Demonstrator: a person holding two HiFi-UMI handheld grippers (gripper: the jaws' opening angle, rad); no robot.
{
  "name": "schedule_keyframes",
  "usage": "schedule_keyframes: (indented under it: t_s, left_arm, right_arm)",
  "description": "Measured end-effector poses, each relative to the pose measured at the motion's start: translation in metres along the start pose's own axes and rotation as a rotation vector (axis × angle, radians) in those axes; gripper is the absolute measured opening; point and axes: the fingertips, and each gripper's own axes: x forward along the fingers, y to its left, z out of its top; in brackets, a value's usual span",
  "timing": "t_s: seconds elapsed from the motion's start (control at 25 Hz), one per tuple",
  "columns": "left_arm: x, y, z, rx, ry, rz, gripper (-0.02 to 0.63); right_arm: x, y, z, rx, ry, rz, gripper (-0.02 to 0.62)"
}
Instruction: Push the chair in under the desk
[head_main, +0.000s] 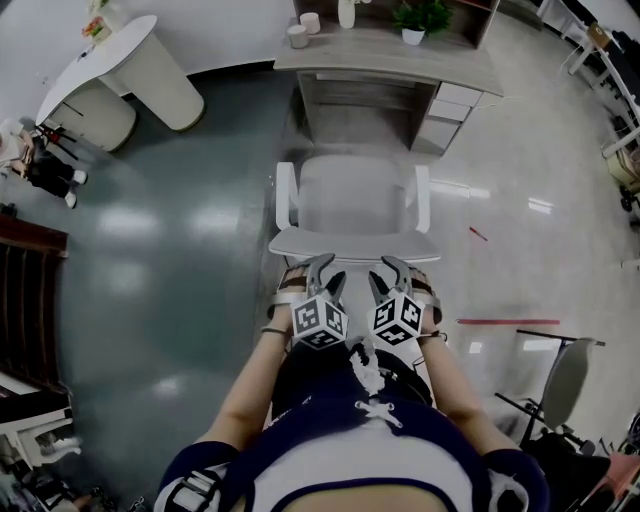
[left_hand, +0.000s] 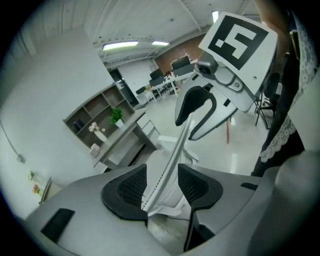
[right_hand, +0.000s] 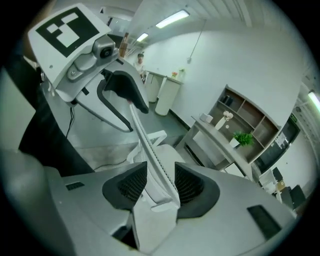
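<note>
The white mesh-backed office chair (head_main: 352, 205) is seen standing close before the grey wooden desk (head_main: 385, 50). Its backrest's top edge is straddled by the left gripper (head_main: 325, 266) and right gripper (head_main: 391, 266) (both jaws spread, unclamped).

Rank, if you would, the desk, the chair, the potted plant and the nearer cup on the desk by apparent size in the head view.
1. desk: widest, though cut off at the top edge.
2. chair: not much smaller, and nearer the camera.
3. potted plant
4. cup: smallest.
</note>
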Motion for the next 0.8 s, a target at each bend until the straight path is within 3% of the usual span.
schedule_keyframes:
  t_s: [0.12, 0.24, 0.6, 0.8]
  left_arm:
    - [0.015, 0.0, -0.017, 0.097, 0.052, -0.006, 0.196]
    - [0.028, 0.001, -0.03, 0.13, 0.081, -0.02, 0.199]
    - [0.058, 0.002, -0.059, 0.118, 0.117, -0.105, 0.204]
    - [0.056, 0.009, -0.056, 0.073, 0.053, -0.093, 0.202]
  right_arm:
    - [0.017, 0.0, -0.015, -0.077, 0.064, -0.007, 0.132]
    - [0.03, -0.004, -0.024, -0.099, 0.093, -0.022, 0.145]
    - [0.052, -0.008, -0.035, -0.069, 0.131, -0.008, 0.15]
    - [0.052, -0.008, -0.034, -0.068, 0.126, -0.007, 0.151]
